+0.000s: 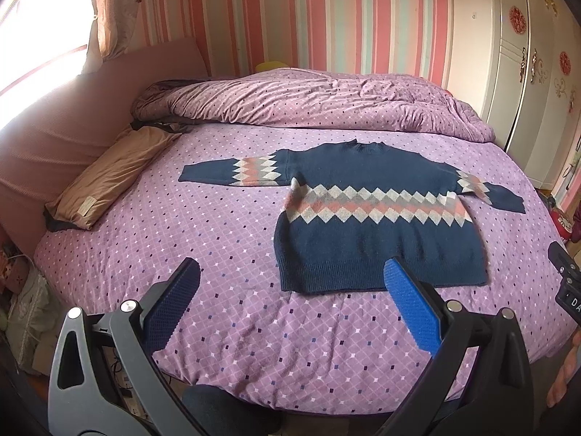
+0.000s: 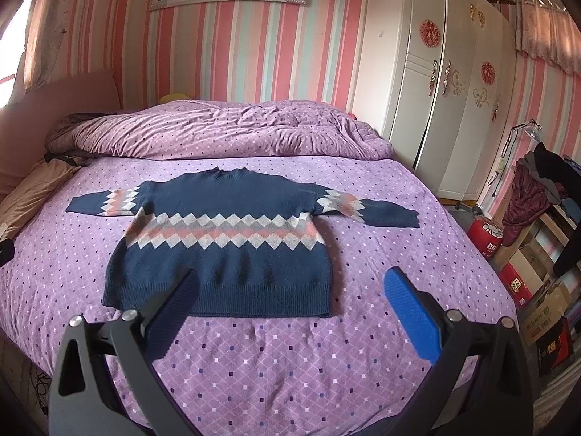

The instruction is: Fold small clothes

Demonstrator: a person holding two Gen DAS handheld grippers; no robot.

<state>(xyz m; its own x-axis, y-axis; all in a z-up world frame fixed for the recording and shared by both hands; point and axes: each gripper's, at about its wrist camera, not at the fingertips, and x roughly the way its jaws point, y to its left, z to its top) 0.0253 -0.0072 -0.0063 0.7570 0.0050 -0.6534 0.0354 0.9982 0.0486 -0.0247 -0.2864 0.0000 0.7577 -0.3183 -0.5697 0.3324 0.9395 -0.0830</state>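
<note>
A small navy knitted sweater with a pink, grey and white diamond band point(image 1: 377, 214) lies flat, sleeves spread, on the purple dotted bedsheet point(image 1: 203, 225). The left gripper point(image 1: 290, 278) and right gripper point(image 2: 290, 285) hover just short of its hem, jaws wide apart, holding nothing. Only the left view shows the tan pillow point(image 1: 109, 178) left of the sweater; only the right view shows stacked cardboard boxes point(image 2: 544, 312) far to its right. Beyond the sweater lie a rumpled purple quilt point(image 2: 225, 127) and a white wardrobe point(image 2: 435, 83).

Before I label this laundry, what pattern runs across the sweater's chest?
A diamond zigzag band in white, grey and pink on the navy sweater, clearest from the right wrist.
</note>
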